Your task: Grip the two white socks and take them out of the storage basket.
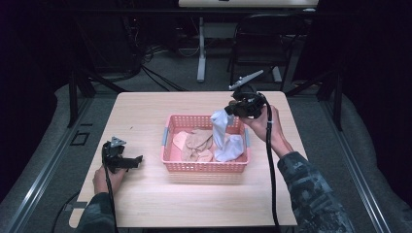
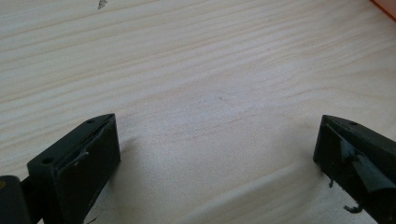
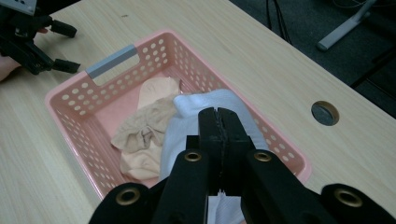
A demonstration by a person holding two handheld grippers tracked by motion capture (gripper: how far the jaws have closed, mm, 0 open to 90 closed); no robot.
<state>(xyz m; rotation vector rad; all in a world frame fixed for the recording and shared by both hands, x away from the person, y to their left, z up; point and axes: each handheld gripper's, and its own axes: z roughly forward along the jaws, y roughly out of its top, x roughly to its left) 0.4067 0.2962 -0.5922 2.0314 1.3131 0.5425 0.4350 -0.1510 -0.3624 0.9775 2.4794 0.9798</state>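
A pink perforated basket (image 1: 206, 166) sits mid-table and holds beige socks (image 1: 197, 143) and a white sock (image 1: 226, 141). My right gripper (image 1: 228, 111) hovers over the basket's far right corner, shut on the top of the white sock, which hangs down into the basket. In the right gripper view the black jaws are pressed together at the right gripper (image 3: 218, 116), with the white sock (image 3: 187, 122) draped beneath and the beige socks (image 3: 140, 135) lying in the basket (image 3: 74, 100). My left gripper (image 1: 137, 160) rests on the table left of the basket, open and holding nothing; the left gripper (image 2: 217, 154) has bare wood between its jaws.
The wooden table (image 1: 145, 116) has a round cable hole (image 3: 324, 112) near its right side. Behind the table stand a black chair (image 1: 262, 43) and a desk leg (image 1: 201, 53). Cables trail from both grippers toward the near edge.
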